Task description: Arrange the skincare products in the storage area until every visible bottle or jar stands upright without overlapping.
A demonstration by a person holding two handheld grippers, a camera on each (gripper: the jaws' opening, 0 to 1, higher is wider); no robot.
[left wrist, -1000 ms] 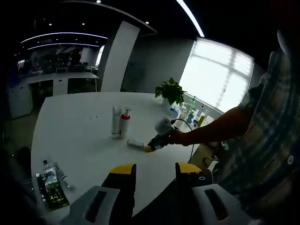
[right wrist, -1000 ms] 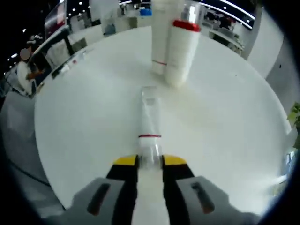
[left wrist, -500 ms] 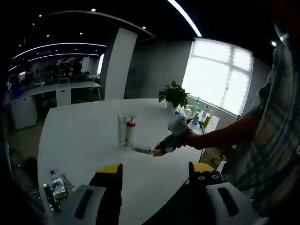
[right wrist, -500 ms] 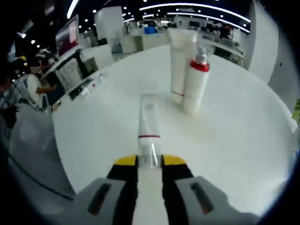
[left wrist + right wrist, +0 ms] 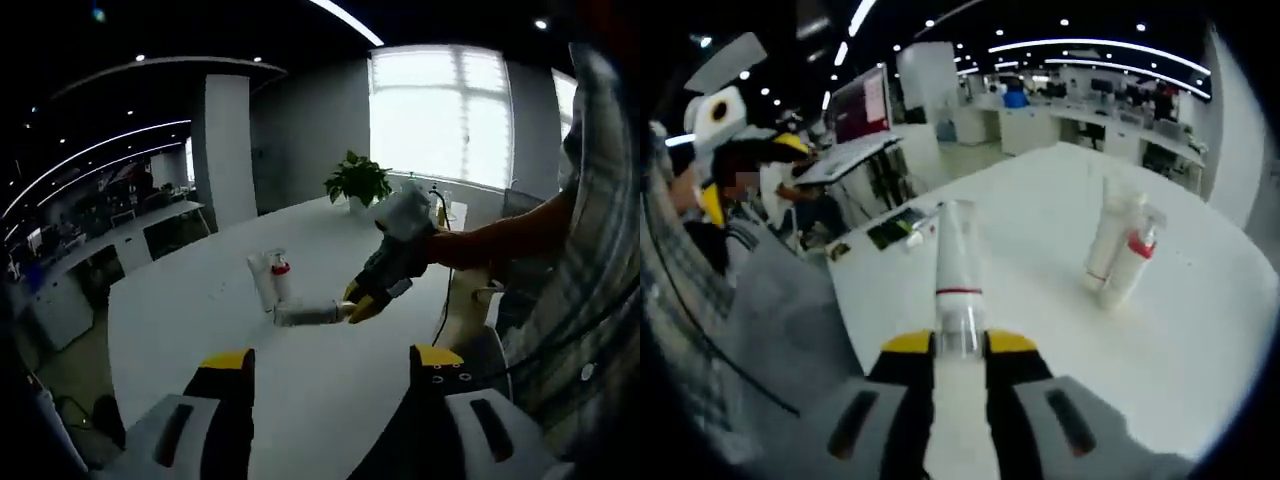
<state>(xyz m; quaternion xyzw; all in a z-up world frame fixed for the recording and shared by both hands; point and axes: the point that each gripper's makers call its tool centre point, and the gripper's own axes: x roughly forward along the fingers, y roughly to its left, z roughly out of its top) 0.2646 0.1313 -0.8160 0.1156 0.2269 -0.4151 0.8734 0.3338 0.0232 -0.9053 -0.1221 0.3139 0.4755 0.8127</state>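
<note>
My right gripper [image 5: 960,345] is shut on a white tube with a red band [image 5: 958,275], lifted off the white table [image 5: 1040,330] and pointing forward. In the left gripper view that tube [image 5: 305,314] hangs level in the right gripper [image 5: 360,300], above the table [image 5: 200,320]. A white tube [image 5: 1106,235] and a red-collared pump bottle [image 5: 1133,265] stand upright side by side further out; the left gripper view shows the same tube [image 5: 261,284] and pump bottle [image 5: 282,281]. My left gripper [image 5: 330,362] is open and holds nothing, low over the near table edge.
A potted plant [image 5: 355,183] and several small bottles [image 5: 438,200] stand at the table's far side by the window. A dark packet [image 5: 890,232] lies near the table edge. A person's arm [image 5: 500,240] reaches in from the right. Desks stand in the background.
The right gripper has raised the red-banded tube higher off the table and swung it away from the two standing products. Both views have shifted with the hands. The left gripper stays open.
</note>
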